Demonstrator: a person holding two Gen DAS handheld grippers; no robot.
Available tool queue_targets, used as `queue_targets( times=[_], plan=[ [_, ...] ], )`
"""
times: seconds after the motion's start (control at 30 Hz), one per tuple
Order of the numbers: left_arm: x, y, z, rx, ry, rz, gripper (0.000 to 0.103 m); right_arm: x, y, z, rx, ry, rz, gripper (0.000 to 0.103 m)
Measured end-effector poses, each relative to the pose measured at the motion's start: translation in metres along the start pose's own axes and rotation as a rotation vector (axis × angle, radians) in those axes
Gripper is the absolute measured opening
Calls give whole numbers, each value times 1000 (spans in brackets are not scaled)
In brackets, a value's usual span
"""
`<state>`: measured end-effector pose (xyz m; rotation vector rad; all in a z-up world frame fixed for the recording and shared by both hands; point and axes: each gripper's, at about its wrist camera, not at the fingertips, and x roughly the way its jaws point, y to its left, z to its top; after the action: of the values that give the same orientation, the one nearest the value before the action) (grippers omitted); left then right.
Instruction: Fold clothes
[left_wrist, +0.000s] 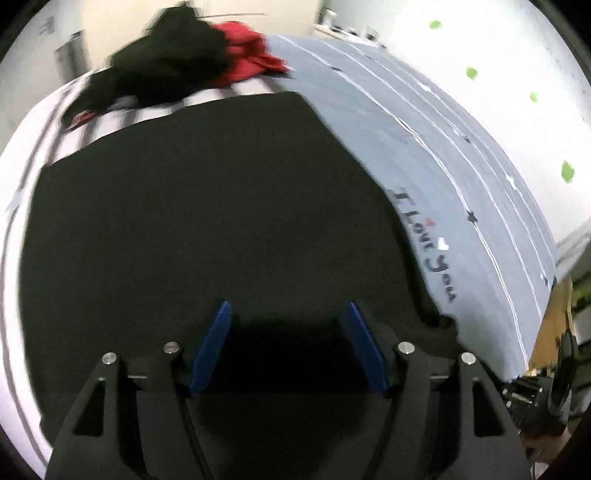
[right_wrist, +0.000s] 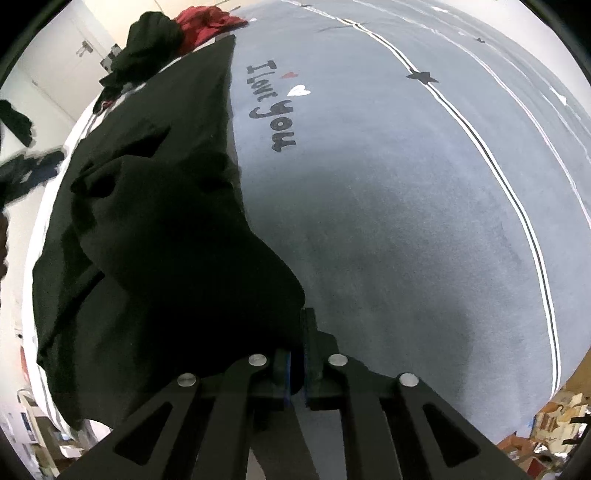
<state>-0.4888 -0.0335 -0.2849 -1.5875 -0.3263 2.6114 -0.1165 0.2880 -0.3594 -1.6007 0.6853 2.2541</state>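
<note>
A black garment (left_wrist: 207, 221) lies spread flat on the bed, filling most of the left wrist view. Above its near edge my left gripper (left_wrist: 288, 317) stands open, blue pads (left_wrist: 212, 343) apart, nothing pressed between them. In the right wrist view the same black garment (right_wrist: 155, 229) is rumpled and lifted at its right edge. My right gripper (right_wrist: 295, 354) is shut on that edge; cloth covers most of its left finger.
The grey bedspread (right_wrist: 388, 221) with "I love you" lettering (right_wrist: 275, 107) stretches to the right. A heap of black and red clothes (left_wrist: 192, 62) sits at the far end of the bed. Cluttered floor (right_wrist: 554, 424) shows past the bed's near right corner.
</note>
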Motion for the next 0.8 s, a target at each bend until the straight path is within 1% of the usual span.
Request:
queue_targets(
  times=[0.03,0.07,0.13,0.2,0.27,0.3,0.33,0.37,0.4,0.43,0.47,0.5,0.57,0.63,0.67,0.7,0.77,0.8],
  plan=[
    [10,-12,9,29,15,0,63,3,0,1,-3,-3,1,6],
    [15,-16,13,50,31,14,64,3,2,1,-13,-5,-3,7],
    [31,-34,6,104,80,70,64,2,4,-1,-34,-11,-12,11],
    [48,-41,-1,129,137,99,65,1,8,2,-65,-22,-26,16],
    [60,-44,-7,132,166,90,65,3,12,3,-93,-32,-35,22],
    [67,-44,-11,144,178,103,65,6,12,5,-99,-34,-33,24],
    [72,-44,-14,156,185,120,63,8,12,6,-104,-35,-30,25],
    [75,-41,-16,155,186,129,45,10,11,8,-110,-37,-28,25],
    [78,-38,-18,154,188,138,30,13,11,9,-115,-36,-26,25],
    [80,-35,-19,152,188,146,11,16,11,10,-116,-30,-22,24],
    [75,-30,-18,131,180,132,7,18,10,11,-116,-25,-19,17],
    [69,-26,-17,110,170,118,6,18,9,12,-112,-26,-16,7],
    [44,-18,-13,75,108,78,5,17,7,12,-104,-28,-10,6],
    [-8,-5,-11,41,-2,47,5,13,5,12,-101,-38,-20,6],
    [-32,5,-13,7,-38,37,5,10,4,12,-104,-48,-30,6],
    [-64,22,-18,-52,-75,26,5,8,3,12,-100,-51,-33,5],
    [-109,51,-38,-125,-109,59,5,4,1,11,-87,-51,-32,5],
    [-135,74,-56,-172,-122,110,5,5,1,11,-86,-46,-31,5]
  ],
)
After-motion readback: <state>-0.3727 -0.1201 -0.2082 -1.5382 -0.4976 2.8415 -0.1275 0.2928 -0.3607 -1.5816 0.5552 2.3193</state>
